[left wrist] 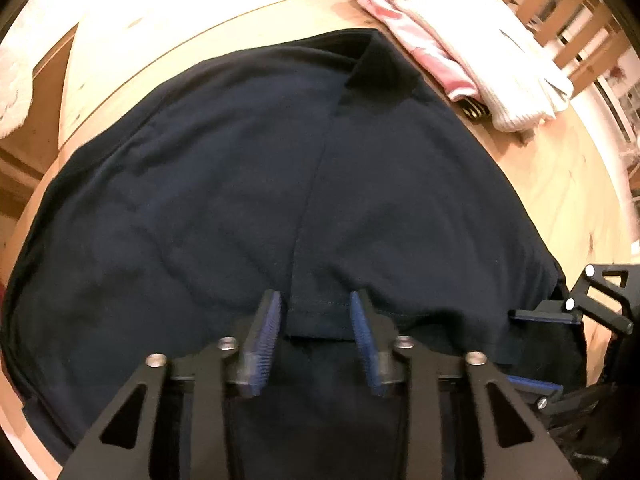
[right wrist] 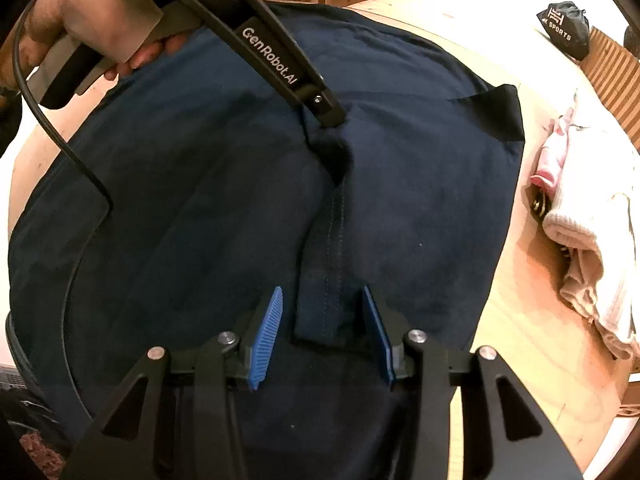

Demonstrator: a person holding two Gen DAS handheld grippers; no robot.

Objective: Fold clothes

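A dark navy garment (left wrist: 240,180) lies spread flat on the wooden table (left wrist: 568,208). A stitched hem strip (right wrist: 326,264) runs down its middle. My left gripper (left wrist: 316,300) points steeply down at one end of that strip. Its blue pads (left wrist: 264,332) close in on a raised fold of the cloth, and in the right wrist view the fabric puckers under the left gripper (right wrist: 330,120). My right gripper (right wrist: 322,296) straddles the other end of the strip, open, with a gap showing beside the cloth. A hand (right wrist: 92,20) holds the left gripper's handle.
A pile of pink and white clothes (left wrist: 460,40) lies on the table just past the garment's collar corner; it shows as a clothes pile (right wrist: 592,248) at the right. A black pouch (right wrist: 564,28) marked SPORTS sits farther off. A black cable (right wrist: 60,140) loops over the garment's left side.
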